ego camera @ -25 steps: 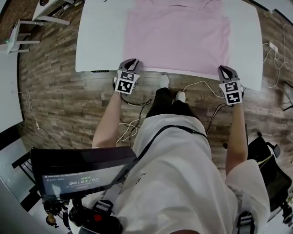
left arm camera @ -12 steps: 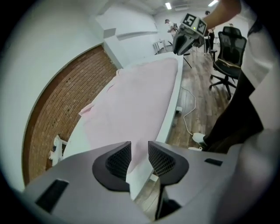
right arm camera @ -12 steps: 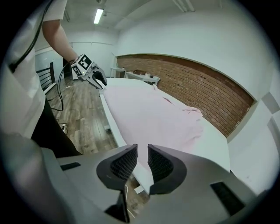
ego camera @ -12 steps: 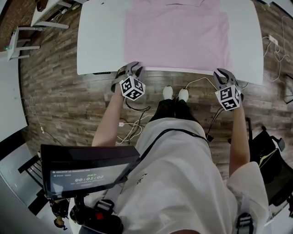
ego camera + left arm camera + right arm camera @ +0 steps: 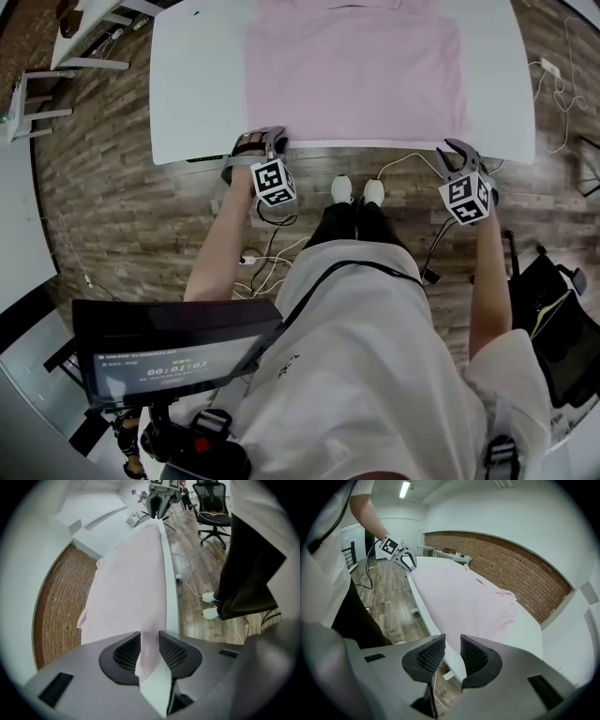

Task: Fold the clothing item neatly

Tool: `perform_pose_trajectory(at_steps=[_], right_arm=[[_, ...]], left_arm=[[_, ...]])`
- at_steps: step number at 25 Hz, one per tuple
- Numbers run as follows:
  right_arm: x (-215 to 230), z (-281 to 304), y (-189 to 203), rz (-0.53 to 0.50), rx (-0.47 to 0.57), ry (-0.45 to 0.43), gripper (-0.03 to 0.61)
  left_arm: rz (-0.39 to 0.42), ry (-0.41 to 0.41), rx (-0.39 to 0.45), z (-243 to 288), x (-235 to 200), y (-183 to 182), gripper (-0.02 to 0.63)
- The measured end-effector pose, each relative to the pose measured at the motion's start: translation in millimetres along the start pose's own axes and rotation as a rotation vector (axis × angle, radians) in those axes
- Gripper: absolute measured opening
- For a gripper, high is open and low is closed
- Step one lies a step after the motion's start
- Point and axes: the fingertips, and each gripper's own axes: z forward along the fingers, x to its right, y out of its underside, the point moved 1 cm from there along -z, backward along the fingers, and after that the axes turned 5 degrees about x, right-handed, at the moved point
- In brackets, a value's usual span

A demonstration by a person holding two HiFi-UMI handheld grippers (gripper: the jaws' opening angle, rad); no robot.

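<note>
Pink top [image 5: 356, 70] lies flat on the white table [image 5: 197, 84]. Its near hem runs right along the table's near edge; its far end is at the far edge and partly out of the head view. Left gripper [image 5: 265, 139] is at the near-left hem corner and right gripper [image 5: 457, 146] at the near-right corner, both angled down at the edge. Both sets of jaws have just been opening. Left: released, jaws parted, with the hem corner and the table lip sitting in the gap. Cloth lies against the pads but I don't read a pinch. Right: also released, jaws parted, nothing in them. The hem corner and lip are just past its tips. My read is we're at the grab for the first fold, near hem going to the far end, with no fold made yet. To do it well, I'd push the right one in until cloth sits as deep in its gap as on the left, so both bites match. Take cloth only, every layer of the hem, and keep the lower jaw off the table lip or it'll close on the board. Bite at the corners, same distance in from the side edges, else the fold line skews. Close both together, lift just enough to clear and keep the hem taut between the hands. Carry far in parallel and lay the hem square to the far edge. Risk: a slack middle drags and wrinkles the body.
</note>
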Motion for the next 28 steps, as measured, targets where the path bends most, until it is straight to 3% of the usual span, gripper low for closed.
perform_pose_trajectory(at_steps=[5, 7, 11, 20, 25, 28], right_arm=[[3, 6, -4, 0.012, -0.019, 0.001, 0.084], [1, 10, -4, 0.01, -0.032, -0.025, 0.085], [-2, 16, 4, -0.057, -0.064, -0.104, 0.175], [-1, 38, 1, -0.272, -0.117, -0.185, 0.175], [-2, 46, 8, -0.309, -0.164, -0.22, 0.172], [-3, 50, 11, -0.338, -0.184, -0.229, 0.099]], left_arm=[[0.057, 0.036, -0.009, 7, -5, 6, 0.1], [0.048, 0.072, -0.012, 8, -6, 9, 0.059], [0.031, 0.108, -0.016, 7, -6, 6, 0.034], [-0.001, 0.115, -0.009, 5, -5, 0, 0.034], [-0.013, 0.113, 0.001, 4, -3, -2, 0.032], [-0.022, 0.111, 0.006, 5, -1, -3, 0.032]])
